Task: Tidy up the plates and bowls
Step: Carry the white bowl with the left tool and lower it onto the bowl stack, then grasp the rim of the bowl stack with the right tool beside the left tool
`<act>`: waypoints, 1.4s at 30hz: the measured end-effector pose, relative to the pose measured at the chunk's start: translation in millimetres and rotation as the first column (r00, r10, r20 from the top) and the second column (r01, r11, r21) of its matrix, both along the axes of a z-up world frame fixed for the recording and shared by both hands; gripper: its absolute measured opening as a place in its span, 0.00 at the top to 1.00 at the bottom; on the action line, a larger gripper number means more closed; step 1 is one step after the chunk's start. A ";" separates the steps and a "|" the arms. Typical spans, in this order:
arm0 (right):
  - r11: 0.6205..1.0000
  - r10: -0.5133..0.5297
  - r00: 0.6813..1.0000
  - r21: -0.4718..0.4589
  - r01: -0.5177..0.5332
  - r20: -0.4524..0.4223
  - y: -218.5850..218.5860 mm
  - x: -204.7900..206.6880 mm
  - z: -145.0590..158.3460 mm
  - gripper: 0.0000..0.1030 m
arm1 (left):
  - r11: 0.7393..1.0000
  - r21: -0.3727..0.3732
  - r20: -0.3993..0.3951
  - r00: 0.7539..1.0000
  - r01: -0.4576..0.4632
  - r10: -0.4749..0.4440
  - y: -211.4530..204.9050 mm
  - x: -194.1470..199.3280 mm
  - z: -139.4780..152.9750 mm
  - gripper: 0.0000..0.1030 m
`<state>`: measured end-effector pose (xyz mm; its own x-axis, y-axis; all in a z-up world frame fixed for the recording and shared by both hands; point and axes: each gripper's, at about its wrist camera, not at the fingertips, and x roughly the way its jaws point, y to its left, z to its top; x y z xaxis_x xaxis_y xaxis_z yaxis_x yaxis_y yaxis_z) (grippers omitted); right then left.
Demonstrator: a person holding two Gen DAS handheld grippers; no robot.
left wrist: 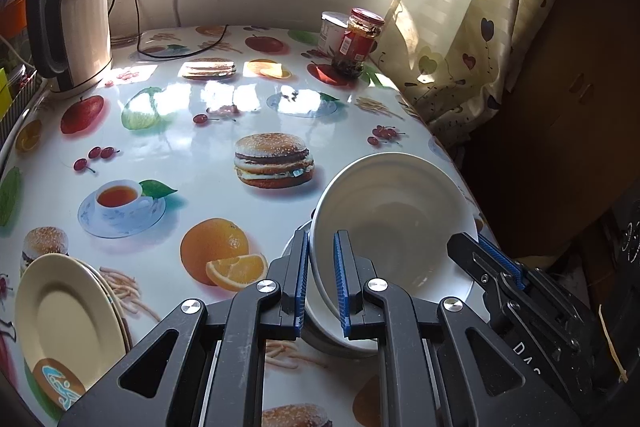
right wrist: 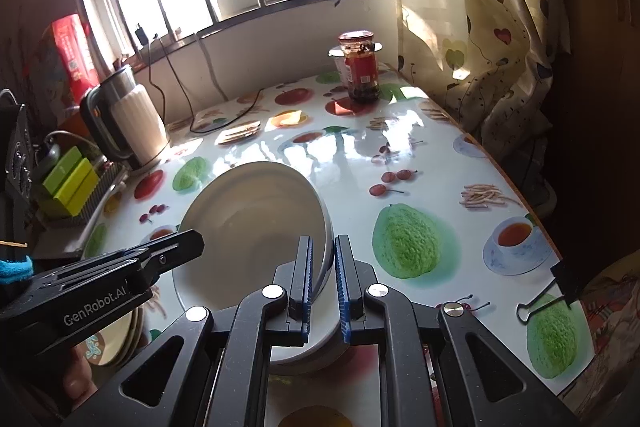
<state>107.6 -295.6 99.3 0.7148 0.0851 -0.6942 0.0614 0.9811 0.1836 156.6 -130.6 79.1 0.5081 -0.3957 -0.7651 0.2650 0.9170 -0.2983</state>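
Left wrist view: left gripper (left wrist: 322,279) and right gripper (right wrist: 322,283) each pinch the white bowl's (left wrist: 394,211) rim.

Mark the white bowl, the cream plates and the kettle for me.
white bowl (left wrist: 394,223): left wrist view, inner wall.
cream plates (left wrist: 66,311): left wrist view, top plate's centre.
kettle (right wrist: 136,119): right wrist view, ribbed white body.
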 end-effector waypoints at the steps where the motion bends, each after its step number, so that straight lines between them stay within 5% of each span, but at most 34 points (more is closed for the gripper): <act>1: 1.000 0.001 1.000 0.000 -0.001 -0.003 0.4 -0.5 -0.8 0.89 | 1.000 0.002 -0.002 1.000 0.001 -0.001 0.0 -0.6 -1.5 0.87; 42: 1.000 -0.013 0.995 0.016 0.014 -0.100 -3.2 5.6 -28.4 0.86 | 1.000 -0.002 -0.060 0.998 0.004 -0.004 0.6 2.8 -20.2 0.87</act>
